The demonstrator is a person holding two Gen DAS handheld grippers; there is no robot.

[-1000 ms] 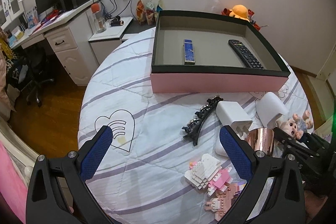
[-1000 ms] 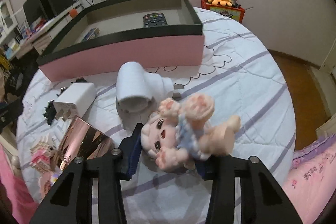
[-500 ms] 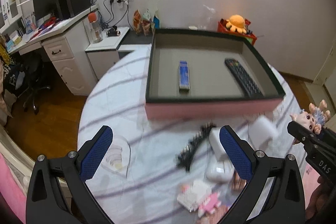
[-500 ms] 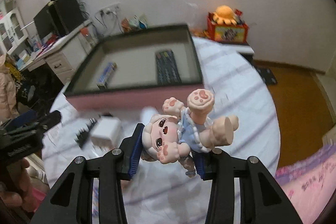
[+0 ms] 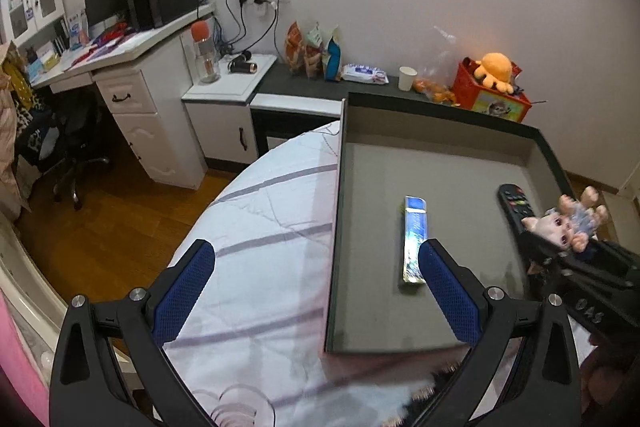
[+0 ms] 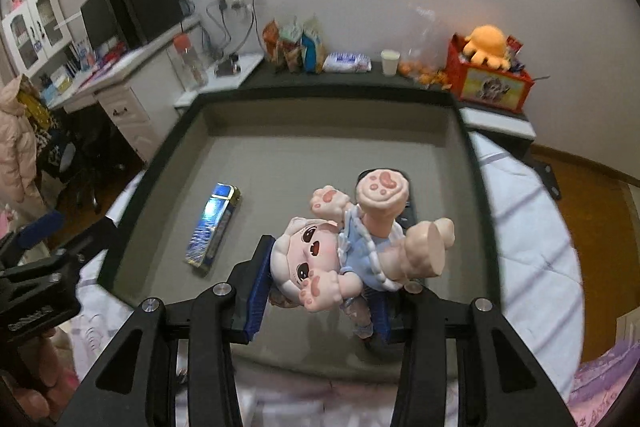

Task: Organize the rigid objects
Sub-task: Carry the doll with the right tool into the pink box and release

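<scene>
1. Right tool (image 6: 320, 291) was clamped on a pig-faced doll (image 6: 344, 251), blue pads pressed against its head side and its body side.
2. The doll sat between the fingers, lying sideways: face toward the camera, one paw-print foot stuck up, blue dress in the middle.
3. The doll was held in the air over the box (image 6: 328, 151), a grey-lined tray with a black rim, above its right half.
4. A black remote (image 5: 516, 207) lay in the box right under the doll; in the right wrist view the doll mostly hid it.
5. A shiny blue bar-shaped item (image 6: 214, 227) lay flat on the box floor to the left of the doll, well apart from it.
6. Left tool (image 5: 316, 291) was wide open with nothing between its fingers.
7. It hung over the box's near left wall and the striped white quilt (image 5: 264, 235); its right pad (image 5: 448, 295) overlapped the blue bar's near end in the picture.
8. From the left wrist view, the right tool (image 5: 560, 247) with the doll (image 5: 568, 227) showed at the right edge, over the remote.
9. Things at the quilt's near edge were blurred, cannot tell what they were.
</scene>
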